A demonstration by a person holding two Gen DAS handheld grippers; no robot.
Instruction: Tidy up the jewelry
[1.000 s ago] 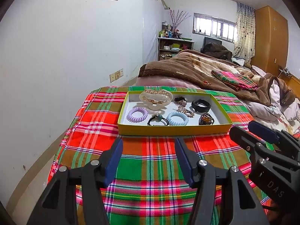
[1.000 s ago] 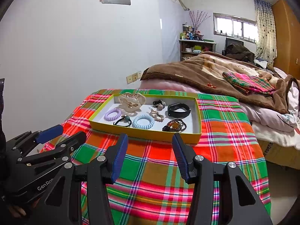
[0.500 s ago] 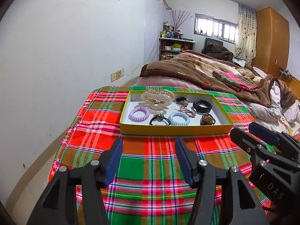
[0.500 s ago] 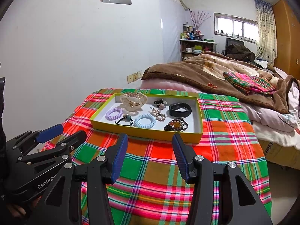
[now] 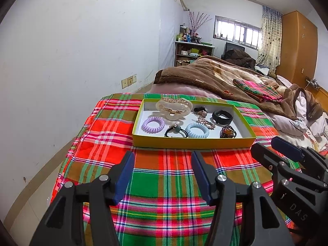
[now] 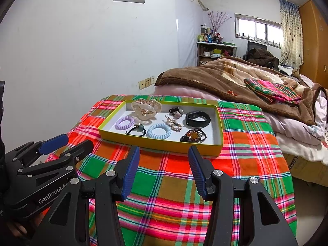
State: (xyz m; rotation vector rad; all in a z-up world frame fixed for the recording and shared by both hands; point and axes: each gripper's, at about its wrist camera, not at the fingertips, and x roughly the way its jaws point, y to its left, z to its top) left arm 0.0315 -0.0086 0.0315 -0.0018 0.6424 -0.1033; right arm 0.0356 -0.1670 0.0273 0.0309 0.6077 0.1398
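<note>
Both grippers, left gripper (image 5: 162,174) and right gripper (image 6: 163,170), hover with jaws wide and empty short of the yellow tray (image 5: 192,142), where the jewelry (image 5: 205,122) lies spread within reach

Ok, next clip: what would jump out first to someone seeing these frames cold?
The loud red-and-green plaid cloth covering the surface, and on it the yellow tray of hair ties, a claw clip and bracelets. Both grippers hover open on the near side of the tray: left gripper, right gripper. Behind lies a bed with a rumpled brown blanket.
</note>
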